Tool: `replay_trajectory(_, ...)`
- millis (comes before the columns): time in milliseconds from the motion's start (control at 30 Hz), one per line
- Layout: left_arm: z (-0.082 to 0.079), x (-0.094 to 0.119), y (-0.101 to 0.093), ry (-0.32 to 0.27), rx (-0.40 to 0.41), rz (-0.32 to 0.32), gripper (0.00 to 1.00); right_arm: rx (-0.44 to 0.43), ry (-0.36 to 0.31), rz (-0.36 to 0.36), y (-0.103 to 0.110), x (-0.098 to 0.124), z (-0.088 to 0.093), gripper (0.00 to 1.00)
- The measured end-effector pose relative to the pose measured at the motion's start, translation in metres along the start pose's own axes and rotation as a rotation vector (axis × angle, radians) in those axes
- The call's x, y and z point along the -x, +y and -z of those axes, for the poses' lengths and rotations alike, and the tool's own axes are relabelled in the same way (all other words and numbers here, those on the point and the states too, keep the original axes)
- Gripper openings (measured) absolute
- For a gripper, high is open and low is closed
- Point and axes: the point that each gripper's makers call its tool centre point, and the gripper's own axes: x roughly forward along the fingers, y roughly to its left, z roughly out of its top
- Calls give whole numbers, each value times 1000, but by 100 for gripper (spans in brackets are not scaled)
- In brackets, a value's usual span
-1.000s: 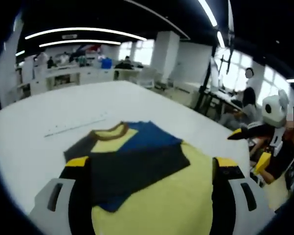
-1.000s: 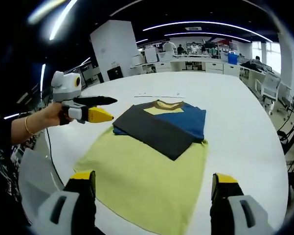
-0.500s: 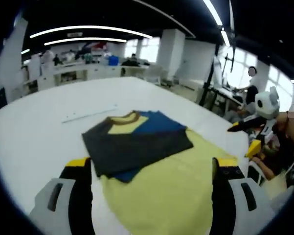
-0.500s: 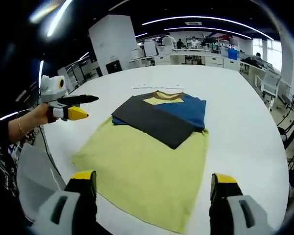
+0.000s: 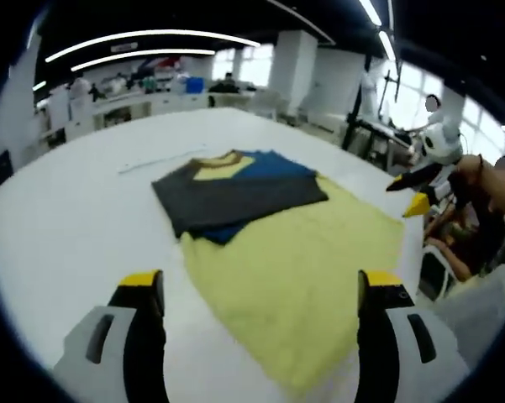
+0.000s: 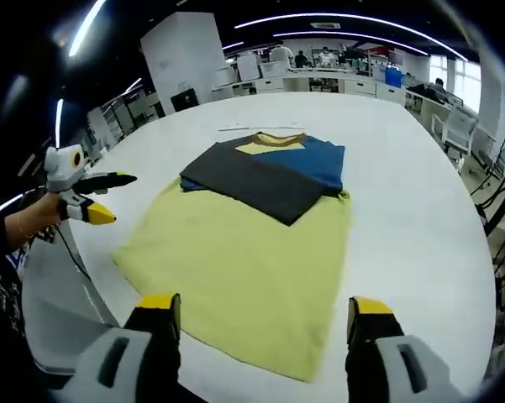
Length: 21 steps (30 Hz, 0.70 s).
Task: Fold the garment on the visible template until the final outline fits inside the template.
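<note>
Both claws released and hanging clear above a half-folded garment!

Spread flat on the white table (image 6: 420, 218), yellow body of the garment (image 6: 244, 252) nearest the cameras, dark sleeve (image 6: 256, 180) folded across the chest, blue sleeve (image 6: 315, 161) peeking out beneath it, brown collar at the far end. Left gripper (image 5: 256, 290) jaws wide apart, gripping nothing, poised over the near hem. Right gripper (image 6: 259, 312) likewise spread, nothing between the jaws, above the lower edge. Off to the left of the right gripper view, a hand (image 6: 34, 220) holding the other gripper beside the table edge, clear of the cloth. Template outline: cannot tell.
</note>
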Motion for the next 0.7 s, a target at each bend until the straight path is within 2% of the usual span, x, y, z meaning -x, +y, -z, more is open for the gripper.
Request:
replay_trajectory(100,12,5,-1,28,-22,-6,88,-3,15,7,-4,-1,7,77)
replay_trajectory(300,33,15,0,57,17,-28,80,-32,51,20,-9,-3,24,67)
replay_trajectory(400,48,20,6,107,60,-62,69,-7,91,36,-12,-4,35,61)
replay_trajectory(500,58,23,10,131,79,-75,61,-7,101,45,-14,-4,41,52)
replay_trajectory(700,68,27,0,155,123,-54,47,-35,125,64,-18,-3,52,39)
